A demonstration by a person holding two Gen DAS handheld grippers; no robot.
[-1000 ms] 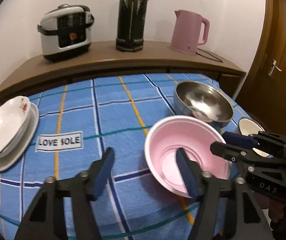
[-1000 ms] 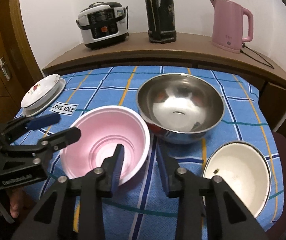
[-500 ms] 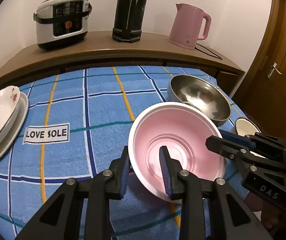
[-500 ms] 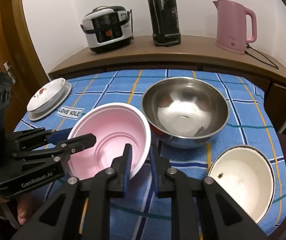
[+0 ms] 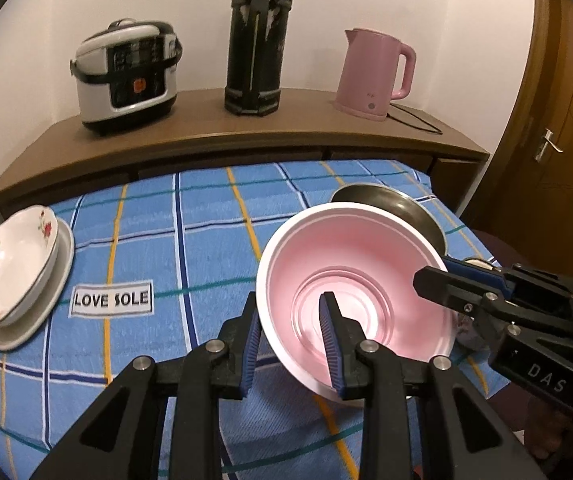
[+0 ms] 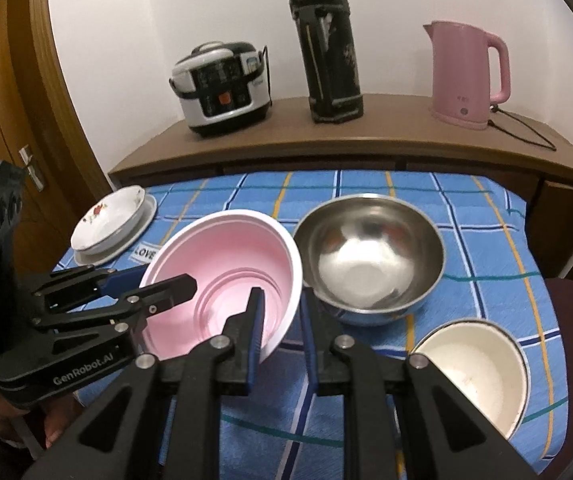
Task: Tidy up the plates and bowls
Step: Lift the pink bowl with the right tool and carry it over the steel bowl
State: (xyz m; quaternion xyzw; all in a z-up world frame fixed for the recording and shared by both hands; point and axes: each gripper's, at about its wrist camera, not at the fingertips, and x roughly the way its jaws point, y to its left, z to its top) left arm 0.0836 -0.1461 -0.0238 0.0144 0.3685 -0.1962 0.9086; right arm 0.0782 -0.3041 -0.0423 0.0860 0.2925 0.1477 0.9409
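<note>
A blue plaid tablecloth [image 6: 466,208] covers the table. The steel bowl [image 6: 370,256] sits just right of the pink bowl [image 6: 226,276], which is tilted and raised off the cloth — the left gripper [image 5: 290,336] and right gripper [image 6: 280,320] each clamp its rim on opposite sides. A cream bowl [image 6: 474,368] sits near right.

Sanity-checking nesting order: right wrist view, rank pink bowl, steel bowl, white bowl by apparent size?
1. steel bowl and pink bowl: rims look alike; pink is lifted nearer the camera, so unranked.
2. white bowl: smallest, though its edge is hidden behind the gripper.
</note>
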